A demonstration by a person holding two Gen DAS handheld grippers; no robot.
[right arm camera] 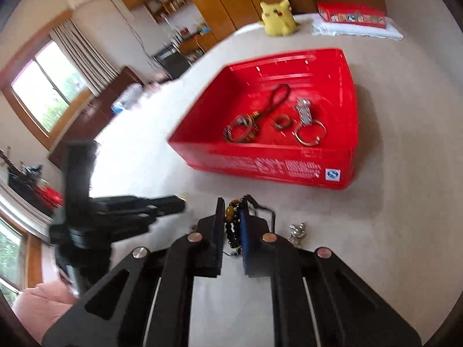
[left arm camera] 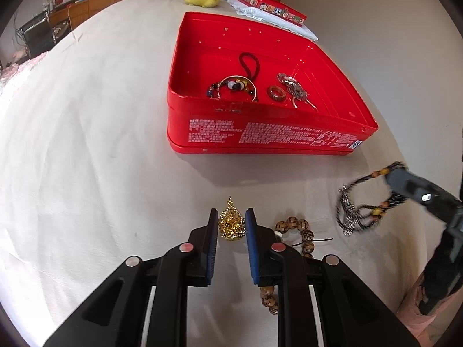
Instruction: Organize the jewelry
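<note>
1. The right gripper (right arm camera: 231,219) has its fingers (right arm camera: 218,231) clamped on a black beaded bracelet (right arm camera: 233,228) with amber beads; the pads press the strand from both sides and it shows lifted clear of the desk (left arm camera: 101,144) in the left wrist view, with a silver charm (left arm camera: 347,217) dangling from its lower loop

2. The red tin (left arm camera: 260,133) is the target for that strand. From the right fingers it lies ahead and slightly to the right, its open top facing up, its printed near wall the edge to be cleared. Several pieces already lie on its floor: a corded charm with a bangle (left arm camera: 240,86), a brown ring (left arm camera: 276,94) and a silver keyring piece (left arm camera: 295,89)

3. The left gripper (left arm camera: 231,222) stands low over a gold pendant (left arm camera: 231,222). Its fingers (left arm camera: 212,231) are narrow, one on each side of the pendant; I cannot tell whether the pads press it. The pendant's long axis runs away from the camera, along the fingers

4. A brown wooden bead bracelet (left arm camera: 301,231) lies on the desk just right of the left fingers, partly hidden under them

5. My judgement: the right hand should carry forward over the near wall, high enough that the hanging charm does not snag the rim
</note>
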